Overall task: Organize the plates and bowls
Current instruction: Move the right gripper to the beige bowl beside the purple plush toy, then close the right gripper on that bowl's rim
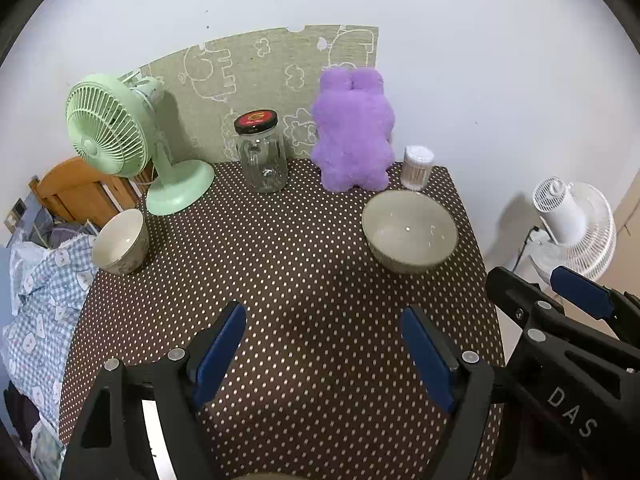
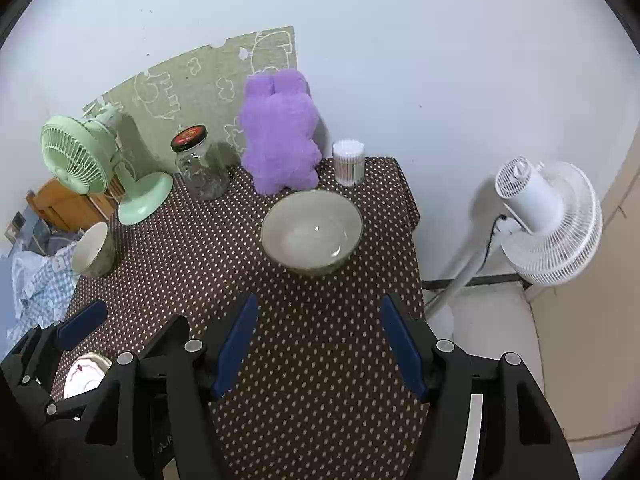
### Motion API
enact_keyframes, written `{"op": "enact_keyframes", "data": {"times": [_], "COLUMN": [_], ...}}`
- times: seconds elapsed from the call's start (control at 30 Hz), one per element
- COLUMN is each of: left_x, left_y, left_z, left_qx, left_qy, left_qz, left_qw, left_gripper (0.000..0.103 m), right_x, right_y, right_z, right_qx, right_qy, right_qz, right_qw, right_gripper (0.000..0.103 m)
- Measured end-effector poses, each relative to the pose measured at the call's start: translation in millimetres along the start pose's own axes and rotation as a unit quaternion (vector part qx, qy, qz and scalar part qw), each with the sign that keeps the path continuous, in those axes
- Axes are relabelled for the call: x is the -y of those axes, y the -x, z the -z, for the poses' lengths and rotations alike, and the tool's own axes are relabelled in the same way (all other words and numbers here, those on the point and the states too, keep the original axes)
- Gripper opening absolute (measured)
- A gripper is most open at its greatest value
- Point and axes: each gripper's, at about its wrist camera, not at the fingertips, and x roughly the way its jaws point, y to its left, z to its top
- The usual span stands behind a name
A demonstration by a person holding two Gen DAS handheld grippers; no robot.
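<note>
The wide grey-green glazed bowl sits near the far right corner of the counter, which wears a brown cloth with white dots. The smaller cream bowl sits at the left edge. A white plate with a scalloped rim peeks out at the near left corner.

Both claws are empty. The right claw has its blue pads apart and points at the wide bowl. The left claw is apart too, over the bare cloth.

It looks like the reaching step, with nothing picked up yet. Next, the right claw likely needs to go down and pinch the wide bowl's rim.
</note>
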Motion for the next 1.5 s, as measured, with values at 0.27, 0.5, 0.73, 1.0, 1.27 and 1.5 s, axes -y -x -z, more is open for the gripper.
{"op": "enact_keyframes", "data": {"times": [0.27, 0.5, 0.73, 1.0, 1.27, 1.5], "left_x": [16.3, 27.7, 33.8, 37.2, 41.9, 45.9], "left_y": [-23.9, -52.5, -82.2, -123.9, -161.1, -185.9], "left_z": [-32.5, -54.1, -73.3, -81.9, -80.7, -80.4], "left_qx": [0.001, 0.002, 0.001, -0.015, -0.036, -0.057], "left_qy": [0.004, 0.002, 0.005, 0.007, 0.009, 0.005], "left_qz": [-0.004, 0.002, 0.013, 0.022, 0.017, 0.017], "left_qw": [1.0, 1.0, 0.9999, 0.9996, 0.9992, 0.9982], "left_gripper": [0.079, 0.075, 0.073, 0.064, 0.053, 0.031], "right_x": [16.3, 25.1, 35.3, 35.8, 40.4, 42.6], "right_y": [-30.8, -61.6, -89.0, -123.1, -162.6, -188.2], "right_z": [-31.6, -54.5, -72.2, -78.7, -79.5, -76.5], "right_qx": [0.002, 0.001, 0.0, -0.009, -0.03, -0.046], "right_qy": [-0.001, -0.002, -0.015, -0.009, -0.014, -0.02], "right_qz": [-0.007, -0.005, -0.001, 0.008, 0.003, -0.002], "right_qw": [1.0, 1.0, 1.0, 1.0, 0.999, 0.999], "right_gripper": [0.068, 0.068, 0.068, 0.068, 0.067, 0.054]}}
